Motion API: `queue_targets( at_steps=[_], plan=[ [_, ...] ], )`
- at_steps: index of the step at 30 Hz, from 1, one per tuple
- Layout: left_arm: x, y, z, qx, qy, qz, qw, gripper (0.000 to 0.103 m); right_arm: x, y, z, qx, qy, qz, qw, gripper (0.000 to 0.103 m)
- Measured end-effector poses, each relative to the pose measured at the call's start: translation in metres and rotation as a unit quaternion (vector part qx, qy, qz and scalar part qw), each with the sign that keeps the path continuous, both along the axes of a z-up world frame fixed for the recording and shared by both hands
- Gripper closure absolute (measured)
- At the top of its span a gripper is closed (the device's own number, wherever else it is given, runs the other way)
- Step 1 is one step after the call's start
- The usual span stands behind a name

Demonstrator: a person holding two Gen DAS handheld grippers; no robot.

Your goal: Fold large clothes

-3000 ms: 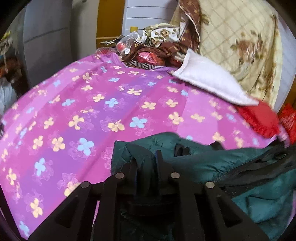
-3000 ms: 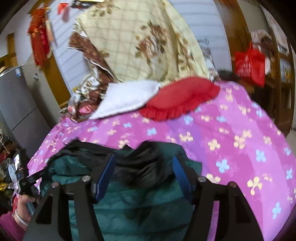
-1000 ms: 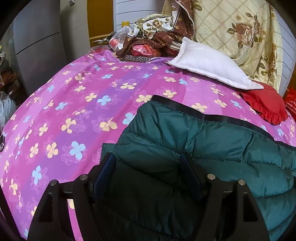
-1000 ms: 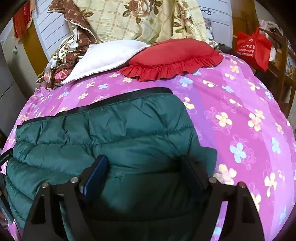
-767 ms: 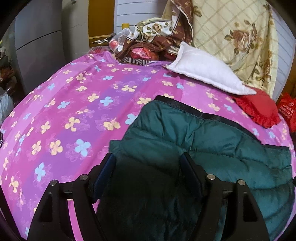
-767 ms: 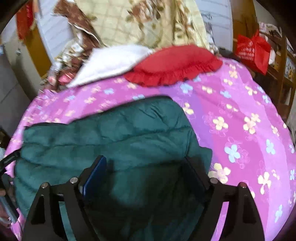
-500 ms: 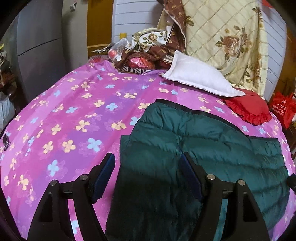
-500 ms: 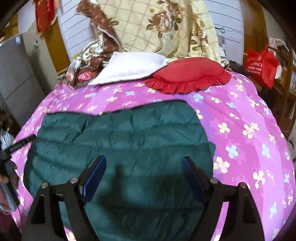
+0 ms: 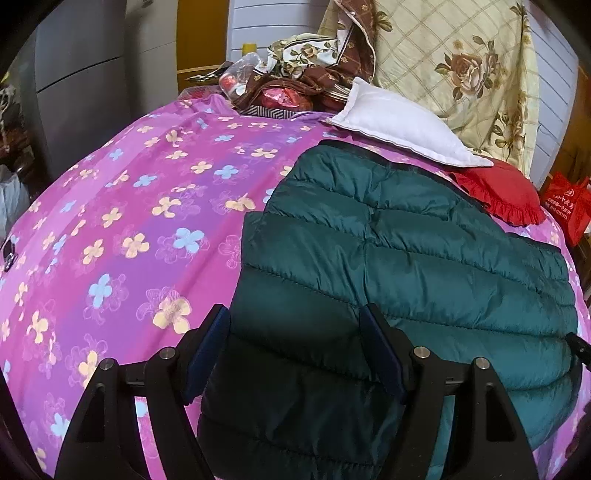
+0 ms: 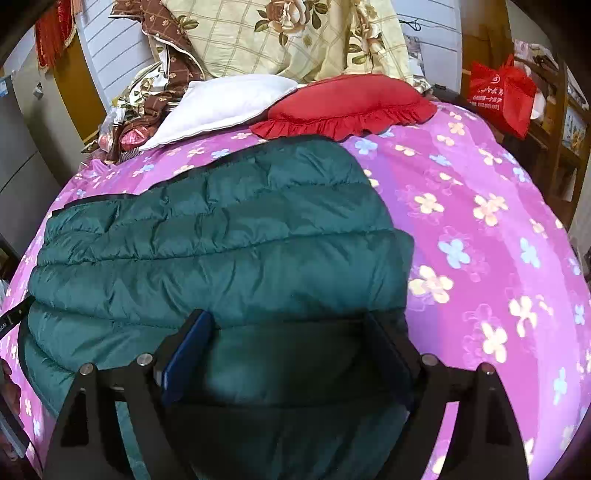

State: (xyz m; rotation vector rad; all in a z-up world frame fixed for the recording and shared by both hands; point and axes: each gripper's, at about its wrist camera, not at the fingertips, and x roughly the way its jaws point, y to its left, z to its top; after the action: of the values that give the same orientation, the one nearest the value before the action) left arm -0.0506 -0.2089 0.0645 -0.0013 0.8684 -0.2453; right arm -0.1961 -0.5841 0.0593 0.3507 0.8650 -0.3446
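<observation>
A dark green quilted puffer jacket (image 9: pixel 406 258) lies folded flat on the pink flowered bedspread (image 9: pixel 129 221); it also shows in the right wrist view (image 10: pixel 221 240). My left gripper (image 9: pixel 295 332) is open and empty, held above the jacket's near left part. My right gripper (image 10: pixel 288 336) is open and empty above the jacket's near right part. The jacket's black-trimmed edge runs along its far side.
A white pillow (image 9: pixel 399 129) and a red frilled cushion (image 10: pixel 351 103) lie at the bed's far side, before a cream rose quilt (image 10: pixel 295 33) and a heap of brown cloth (image 9: pixel 306 81). A red bag (image 10: pixel 502 92) hangs right. Grey cabinet (image 9: pixel 92 74) stands left.
Three seconds ago both grippers gripped the jacket; they have let it go, opened and drawn back and up. The jacket now lies folded flat on the bed.
</observation>
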Motion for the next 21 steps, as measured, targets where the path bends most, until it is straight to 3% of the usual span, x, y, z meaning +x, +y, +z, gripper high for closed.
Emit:
queue_targets(
  at_steps=[7, 14, 21],
  plan=[
    [0.0, -0.001, 0.0, 0.001, -0.002, 0.002, 1.0, 0.047, -0.026, 0.019, 0.027, -0.015, -0.036, 0.011, 0.999, 0.016],
    [-0.002, -0.002, 0.001, 0.002, 0.0, 0.005, 1.0, 0.047, -0.018, 0.021, -0.002, -0.018, 0.001, 0.014, 1.0, 0.013],
    [-0.014, 0.002, 0.011, 0.0, -0.007, -0.002, 1.0, 0.047, -0.031, 0.028, 0.016, -0.021, -0.005, 0.015, 1.0, 0.013]
  ],
)
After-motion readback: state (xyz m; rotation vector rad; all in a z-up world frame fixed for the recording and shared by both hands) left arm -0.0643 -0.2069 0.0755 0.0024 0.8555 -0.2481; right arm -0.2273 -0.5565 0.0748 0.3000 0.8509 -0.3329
